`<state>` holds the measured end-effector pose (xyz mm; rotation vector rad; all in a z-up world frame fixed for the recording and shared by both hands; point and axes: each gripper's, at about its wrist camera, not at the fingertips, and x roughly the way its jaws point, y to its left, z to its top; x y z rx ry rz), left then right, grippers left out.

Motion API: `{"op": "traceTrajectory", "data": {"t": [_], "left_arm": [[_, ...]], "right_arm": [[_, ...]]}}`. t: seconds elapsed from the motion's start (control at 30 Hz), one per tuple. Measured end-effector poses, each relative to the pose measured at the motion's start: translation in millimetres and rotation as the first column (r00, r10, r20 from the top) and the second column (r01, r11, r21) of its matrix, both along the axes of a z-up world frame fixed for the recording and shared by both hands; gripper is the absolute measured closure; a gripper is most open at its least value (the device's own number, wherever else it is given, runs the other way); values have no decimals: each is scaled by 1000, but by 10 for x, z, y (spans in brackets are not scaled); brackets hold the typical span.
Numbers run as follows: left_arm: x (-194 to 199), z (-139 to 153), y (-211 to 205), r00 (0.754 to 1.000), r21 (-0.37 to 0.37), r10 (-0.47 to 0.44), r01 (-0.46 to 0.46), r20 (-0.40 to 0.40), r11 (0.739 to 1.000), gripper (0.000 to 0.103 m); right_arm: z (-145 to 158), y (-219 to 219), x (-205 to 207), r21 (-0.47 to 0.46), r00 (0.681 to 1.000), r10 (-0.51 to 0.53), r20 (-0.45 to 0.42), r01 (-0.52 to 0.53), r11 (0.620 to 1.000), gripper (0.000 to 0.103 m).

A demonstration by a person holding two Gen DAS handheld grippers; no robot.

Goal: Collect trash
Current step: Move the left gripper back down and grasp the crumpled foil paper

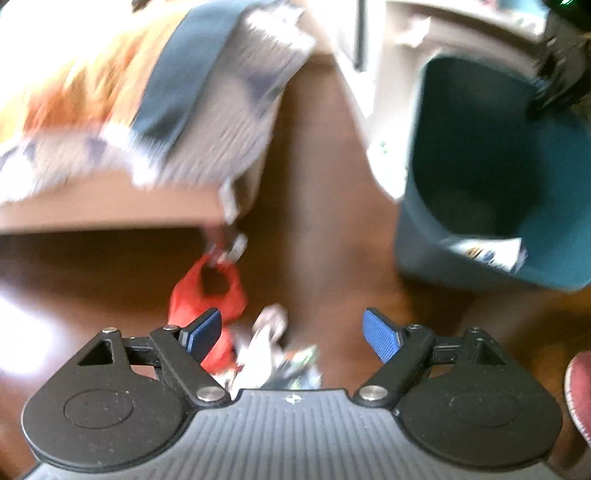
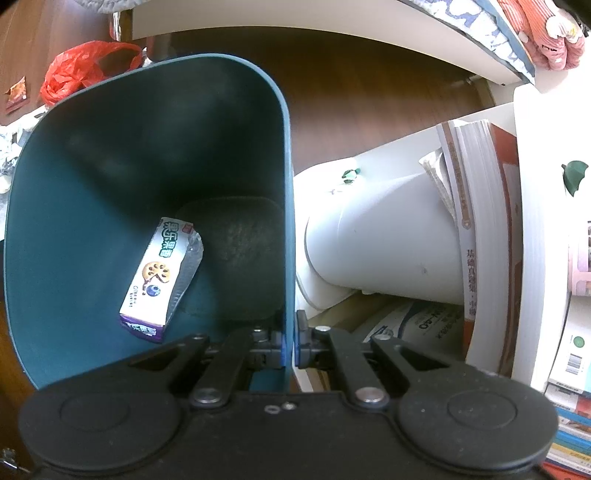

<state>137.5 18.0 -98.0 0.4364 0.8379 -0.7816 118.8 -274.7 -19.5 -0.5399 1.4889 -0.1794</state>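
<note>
- Dark wooden floor (image 1: 325,155) under us, a white bed frame edge (image 2: 332,22) up ahead, books on white shelving (image 2: 484,236) off to our right.
- Our right gripper (image 2: 289,341) is pinched tight on the near wall of the teal bin (image 2: 92,206), one pad inside, one outside, tilted steeply down into it.
- Inside the bin, just ahead and left of those fingers, lies a cookie box (image 2: 155,280).
- Our left gripper (image 1: 291,332) stands wide apart, nothing between its blue pads, angled down at the floor.
- Just beyond its left finger lies a red plastic bag (image 1: 207,291); crumpled wrappers (image 1: 269,354) sit between the fingers, below them.
- The view is blurred; the bin sits ahead to its right.
</note>
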Motion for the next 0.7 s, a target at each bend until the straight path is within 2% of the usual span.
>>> {"op": "traceTrajectory", "data": {"t": [0.07,0.2,0.3,0.4,0.53,0.7], "left_arm": [[12,-202,143,999,58,46,-45,-12,997,19],[-2,-636,398,986,125,133,-121,-96,985,19],[-54,-933,484,972,154,186,-164,-141,974,19],[-126,-1112,470,963,165,204,-176,-176,971,19],[-219,-1236,329,965,166,188,-158,-185,973,19],[-255,-1315,233,979,201,186,-165,-88,966,19]], "right_arm": [[0,-16,-5,3,1000,-5,2,5,1000,99],[-2,-36,-2,6,1000,-14,3,14,1000,99],[-7,-48,6,4,1000,-16,0,16,1000,99],[-13,-48,8,4,1000,-16,-1,16,1000,99],[-19,-49,7,4,1000,-14,-4,14,1000,99],[-38,-62,10,4,1000,-13,-4,13,1000,99]]}}
